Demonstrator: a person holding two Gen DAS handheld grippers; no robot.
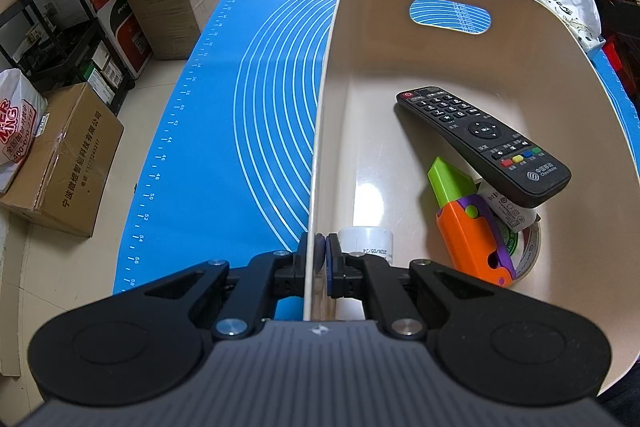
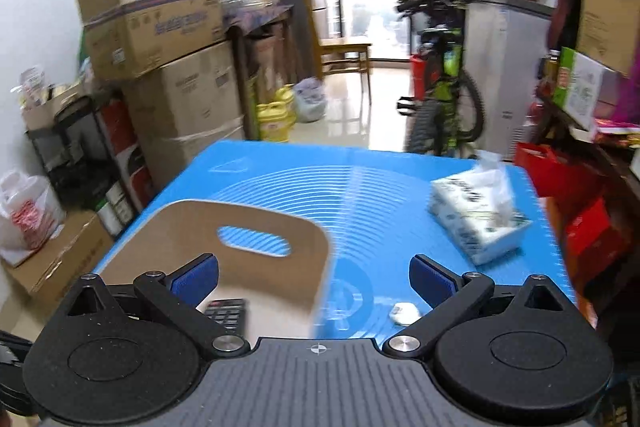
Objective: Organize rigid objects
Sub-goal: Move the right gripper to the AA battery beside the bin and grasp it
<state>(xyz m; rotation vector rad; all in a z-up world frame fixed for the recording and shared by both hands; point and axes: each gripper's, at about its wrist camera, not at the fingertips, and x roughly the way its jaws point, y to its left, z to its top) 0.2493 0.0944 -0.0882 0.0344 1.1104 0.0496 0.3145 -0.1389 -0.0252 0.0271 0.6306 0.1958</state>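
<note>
Black-framed left claw (image 1: 323, 250) is clamped tight on the near rim of the cream plastic bin (image 1: 520, 75). Just beyond it inside lie a black remote control (image 1: 480, 143), an orange-and-green toy knife (image 1: 468, 223), a tape roll (image 1: 528, 247) and a white bottle (image 1: 366, 241). The right claw (image 2: 314, 281) gapes wide, empty; ahead of its right finger on the blue desk mat (image 2: 360, 187) a small white object (image 2: 404, 313) seems left to stow, and farther off a white tissue pack (image 2: 476, 219).

- Blue mat (image 1: 224, 131) with white rings covers the table.
- Tissue pack (image 2: 476, 215) lies on the mat at the far right.
- Stacked cardboard boxes (image 2: 176, 67) stand along the left wall.
- Yellow jugs (image 2: 276, 115) sit on the floor beyond the table.
- Bicycle (image 2: 444, 87) leans far right.
</note>
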